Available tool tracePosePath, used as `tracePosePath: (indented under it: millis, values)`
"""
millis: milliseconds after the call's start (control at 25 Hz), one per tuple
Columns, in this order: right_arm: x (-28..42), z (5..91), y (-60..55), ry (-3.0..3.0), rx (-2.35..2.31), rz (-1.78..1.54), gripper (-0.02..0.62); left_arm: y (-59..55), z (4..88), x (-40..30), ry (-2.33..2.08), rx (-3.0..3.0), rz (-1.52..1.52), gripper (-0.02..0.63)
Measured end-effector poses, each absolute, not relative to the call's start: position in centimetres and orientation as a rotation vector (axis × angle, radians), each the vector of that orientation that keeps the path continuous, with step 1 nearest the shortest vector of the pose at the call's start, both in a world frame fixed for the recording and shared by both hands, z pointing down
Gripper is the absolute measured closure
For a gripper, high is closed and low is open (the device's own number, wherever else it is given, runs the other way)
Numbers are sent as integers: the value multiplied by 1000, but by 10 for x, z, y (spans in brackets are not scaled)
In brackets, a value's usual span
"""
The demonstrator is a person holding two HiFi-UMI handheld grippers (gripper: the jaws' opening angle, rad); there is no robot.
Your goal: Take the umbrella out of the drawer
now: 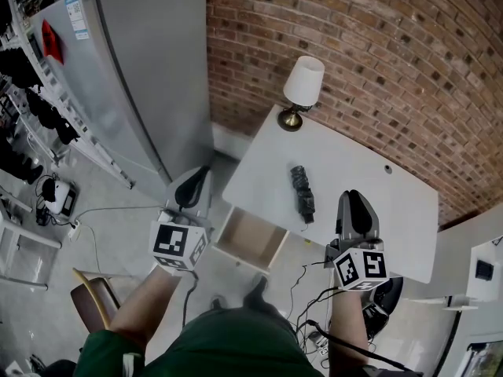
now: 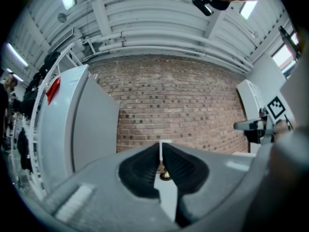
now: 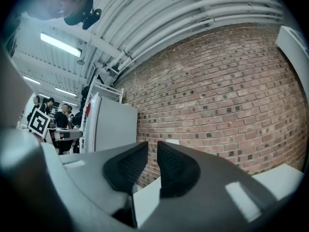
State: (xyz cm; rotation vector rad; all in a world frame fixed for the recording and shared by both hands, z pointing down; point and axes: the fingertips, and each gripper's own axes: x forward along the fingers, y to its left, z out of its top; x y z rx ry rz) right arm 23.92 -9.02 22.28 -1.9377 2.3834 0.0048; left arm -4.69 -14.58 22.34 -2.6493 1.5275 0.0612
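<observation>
Below, the head view and both gripper views at one instant.

**Umbrella.** The black folded umbrella [image 1: 302, 191] lies flat on the white table [image 1: 369, 187], about midway along the top. Its length runs from the far edge toward the near edge, and its near end stops just short of that edge. Neither gripper touches it.

**Drawer.** The drawer [image 1: 250, 242] stands pulled out from under the near edge, toward the table's near left corner, and I can see its pale floor.

**Left gripper.** I hold the left gripper [image 2: 161, 149] level, off the table's left edge and just beside the drawer. Its ribbed pads are closed to a hairline slit, with nothing caught between them.

**Right gripper.** The right gripper [image 3: 152, 151] sits over the near edge, to the right of the umbrella and clear of it. Its jaws stand a narrow gap apart and grip nothing; through the gap I see only the table top and the wall.

**Surroundings.** A lamp [image 1: 302, 89] with a white shade and brass foot occupies the far left corner. A brick wall [image 1: 354, 53] runs behind the table. A grey refrigerator [image 1: 149, 69] stands to its left.
</observation>
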Motion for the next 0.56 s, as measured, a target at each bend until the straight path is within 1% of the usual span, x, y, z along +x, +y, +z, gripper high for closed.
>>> tracePosePath:
  millis: [560]
  values:
    - [240, 225, -92, 2380, -1927, -3, 538, -149, 227, -49, 1535, -2650, 48, 591]
